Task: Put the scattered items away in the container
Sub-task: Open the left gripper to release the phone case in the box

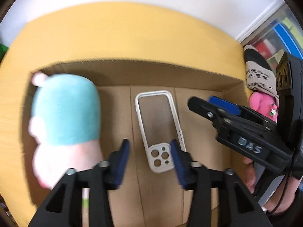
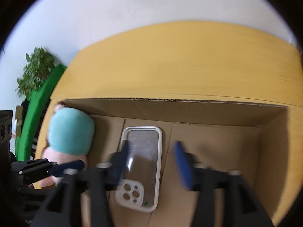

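Left tool [image 1: 150, 158]: nearest in the left wrist view; its two blue pads stand apart with nothing between them, so it is released. It hangs over the inside of the box, above the camera end of the phone case.
Right tool [image 2: 151, 162]: nearest in the right wrist view, blurred; its pads are also apart and grasp nothing. It points down into the box, above the phone case. In the left wrist view it comes in from the right side, with a hand [image 1: 251, 177] under it.
Phone case [image 1: 161, 130]: clear, with a white frame; it lies flat on the bottom of the box, near the middle, camera holes toward the tools.
Plush toy [image 1: 64, 121]: teal on top and pale pink below; it is inside the box, on the left, against the left wall and beside the phone case, not touching it as far as I can see.
Cardboard box [image 2: 170, 111]: open on top; it stands on the yellow table [image 2: 180, 60].
Pink soft thing [image 1: 262, 104]: outside the box, past its right wall; a printed bag [image 1: 257, 79] is behind it.
Green plant [image 2: 35, 70]: far to the left, in front of the white wall [image 2: 132, 15].
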`<state>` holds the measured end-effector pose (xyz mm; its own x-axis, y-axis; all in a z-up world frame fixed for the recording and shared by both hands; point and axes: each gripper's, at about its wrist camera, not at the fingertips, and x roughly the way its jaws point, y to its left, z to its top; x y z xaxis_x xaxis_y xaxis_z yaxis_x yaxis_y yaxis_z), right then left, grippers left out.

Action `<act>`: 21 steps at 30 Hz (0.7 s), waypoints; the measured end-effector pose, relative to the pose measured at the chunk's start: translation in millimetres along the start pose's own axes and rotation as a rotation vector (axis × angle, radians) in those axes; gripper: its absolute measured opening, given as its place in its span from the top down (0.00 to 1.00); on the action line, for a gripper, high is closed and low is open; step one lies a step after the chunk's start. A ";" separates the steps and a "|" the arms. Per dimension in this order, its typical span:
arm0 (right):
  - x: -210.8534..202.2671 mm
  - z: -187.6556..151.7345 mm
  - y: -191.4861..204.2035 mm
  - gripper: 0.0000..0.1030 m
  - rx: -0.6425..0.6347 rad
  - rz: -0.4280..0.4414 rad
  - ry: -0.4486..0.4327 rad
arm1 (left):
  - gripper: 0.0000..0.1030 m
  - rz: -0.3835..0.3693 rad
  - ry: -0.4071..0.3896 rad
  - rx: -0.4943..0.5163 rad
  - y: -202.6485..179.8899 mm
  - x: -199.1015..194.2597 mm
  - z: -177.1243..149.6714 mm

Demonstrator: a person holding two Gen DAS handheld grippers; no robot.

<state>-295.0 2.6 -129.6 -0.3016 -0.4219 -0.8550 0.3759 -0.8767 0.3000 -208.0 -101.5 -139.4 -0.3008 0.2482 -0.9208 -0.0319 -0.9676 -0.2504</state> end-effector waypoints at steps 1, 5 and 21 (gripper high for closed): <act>-10.0 -3.6 2.9 0.40 -0.007 -0.001 -0.002 | 0.34 0.005 -0.022 0.010 0.3 -11.3 -4.7; -61.0 -25.7 25.6 0.39 -0.068 -0.037 -0.026 | 0.19 0.050 -0.122 0.042 2.7 -67.2 -28.6; -243.5 -132.4 143.7 0.35 -0.138 -0.200 -0.136 | 0.04 0.161 -0.370 0.124 -21.4 -236.8 -156.6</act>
<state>-51.5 10.0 65.6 -0.4931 -0.2789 -0.8241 0.4102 -0.9099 0.0624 13.2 -132.4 37.1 -0.6330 0.0819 -0.7698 -0.0643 -0.9965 -0.0532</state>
